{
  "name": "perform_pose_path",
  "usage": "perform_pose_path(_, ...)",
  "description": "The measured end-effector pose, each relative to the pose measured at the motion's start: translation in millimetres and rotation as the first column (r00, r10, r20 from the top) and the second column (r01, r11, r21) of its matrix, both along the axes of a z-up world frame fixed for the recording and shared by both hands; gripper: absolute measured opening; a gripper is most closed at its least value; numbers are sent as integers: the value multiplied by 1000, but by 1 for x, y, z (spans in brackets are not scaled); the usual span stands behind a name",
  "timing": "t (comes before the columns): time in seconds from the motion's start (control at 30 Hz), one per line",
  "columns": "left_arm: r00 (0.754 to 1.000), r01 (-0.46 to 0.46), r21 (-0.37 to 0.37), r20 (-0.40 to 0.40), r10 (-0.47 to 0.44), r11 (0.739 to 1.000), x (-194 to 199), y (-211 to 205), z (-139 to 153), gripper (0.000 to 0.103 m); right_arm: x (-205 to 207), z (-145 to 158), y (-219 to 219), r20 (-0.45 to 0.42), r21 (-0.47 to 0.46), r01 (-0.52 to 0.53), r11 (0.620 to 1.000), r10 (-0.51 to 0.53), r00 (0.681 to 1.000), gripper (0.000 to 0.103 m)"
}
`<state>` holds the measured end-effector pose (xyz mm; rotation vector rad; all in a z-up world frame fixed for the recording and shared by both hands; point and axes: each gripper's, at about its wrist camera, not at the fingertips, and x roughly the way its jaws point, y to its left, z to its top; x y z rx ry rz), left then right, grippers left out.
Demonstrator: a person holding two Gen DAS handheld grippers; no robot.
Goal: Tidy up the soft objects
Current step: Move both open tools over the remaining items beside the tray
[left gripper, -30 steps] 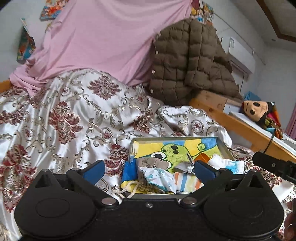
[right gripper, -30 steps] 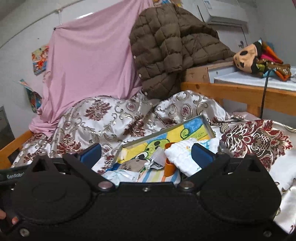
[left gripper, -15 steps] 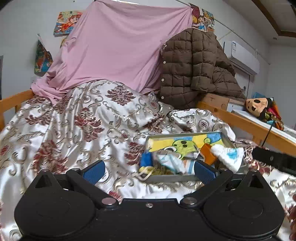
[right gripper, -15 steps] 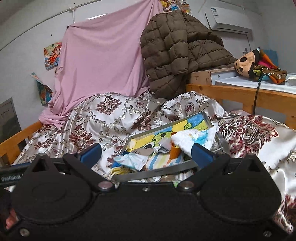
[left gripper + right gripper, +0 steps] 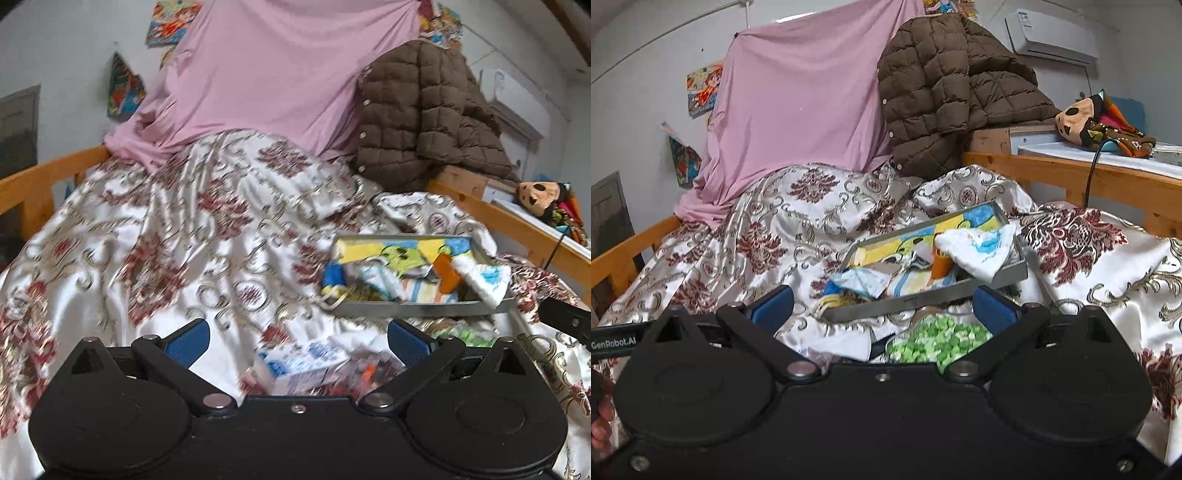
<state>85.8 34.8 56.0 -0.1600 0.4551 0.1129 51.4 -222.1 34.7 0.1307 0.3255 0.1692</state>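
Both the left tool (image 5: 297,341) and the right tool (image 5: 882,308) hang spread wide and empty above the bed (image 5: 768,236). Soft cloths (image 5: 977,247) lie piled in the grey tray (image 5: 923,299) ahead.

Bare quilt (image 5: 155,258) lies open leftward; the cluttered tray (image 5: 417,307) blocks the right

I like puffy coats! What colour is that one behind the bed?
Brown, the quilted coat; clearest in the right wrist view.
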Motion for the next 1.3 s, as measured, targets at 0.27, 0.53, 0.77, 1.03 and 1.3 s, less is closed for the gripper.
perform_pose_path(0.27, 996, -25, 25, -89, 27, 999, -11, 5, -14, 102, -1, -16, 19, -145, -85, -8, 996, -5, 989, 102)
perform_pose_path(0.53, 984, -21, 65, -173, 32, 998, -6, 1, -27, 102, 9, -31, 34, -229, -124, -47, 991, 18, 973, 102)
perform_pose_path(0.77, 977, -24, 74, -210, 39, 997, -3, -1, -31, 102, 20, -40, 43, -280, -137, -85, 987, 44, 959, 102)
perform_pose_path(1.03, 963, -2, 39, -270, 12, 999, 6, 3, -37, 102, 34, -51, 53, -397, -101, -189, 977, 135, 908, 102)
perform_pose_path(1.3, 947, -10, -7, -323, 7, 1000, 23, 13, -42, 102, 58, -62, 60, -504, -23, -241, 970, 197, 841, 102)
